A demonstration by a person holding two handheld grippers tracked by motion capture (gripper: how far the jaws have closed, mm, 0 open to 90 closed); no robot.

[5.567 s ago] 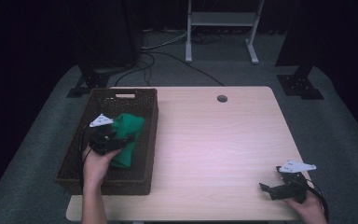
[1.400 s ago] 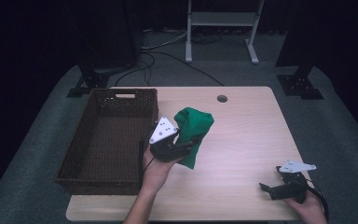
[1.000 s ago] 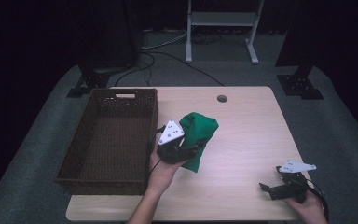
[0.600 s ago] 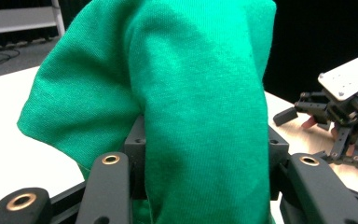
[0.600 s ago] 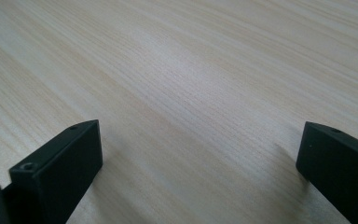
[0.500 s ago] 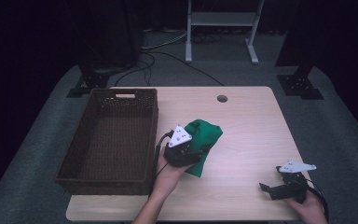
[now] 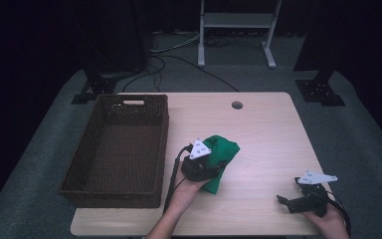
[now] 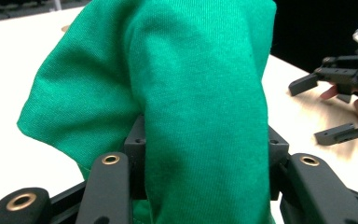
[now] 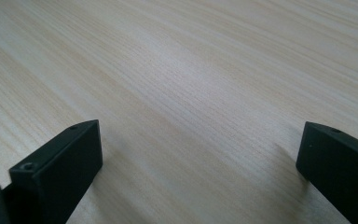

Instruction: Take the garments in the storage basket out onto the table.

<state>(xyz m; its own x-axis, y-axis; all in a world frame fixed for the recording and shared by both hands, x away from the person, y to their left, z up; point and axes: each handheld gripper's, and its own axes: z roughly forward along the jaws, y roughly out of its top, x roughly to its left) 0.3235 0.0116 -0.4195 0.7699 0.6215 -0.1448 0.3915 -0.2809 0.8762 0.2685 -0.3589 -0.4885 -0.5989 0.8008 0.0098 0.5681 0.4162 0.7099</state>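
High view, centre of the frame: a green cloth (image 7: 222, 158) is seen bunched on the table (image 7: 258, 129), to the right of the empty brown basket (image 7: 119, 149). The left gripper (image 7: 206, 172) is clamped on a thick fold of it; in the left gripper view the fabric (image 8: 191, 107) is pinched between the two black jaws and stands up in a soft hump. The right gripper (image 7: 298, 201) is rested at the lower right of the table, its jaws held wide apart over bare wood with nothing between them. The cloth is judged light, limp and not fragile, with a knit surface that should not slip. A grip on a gathered fold is judged secure; to be spread flat, it would better be taken at an edge or corner.
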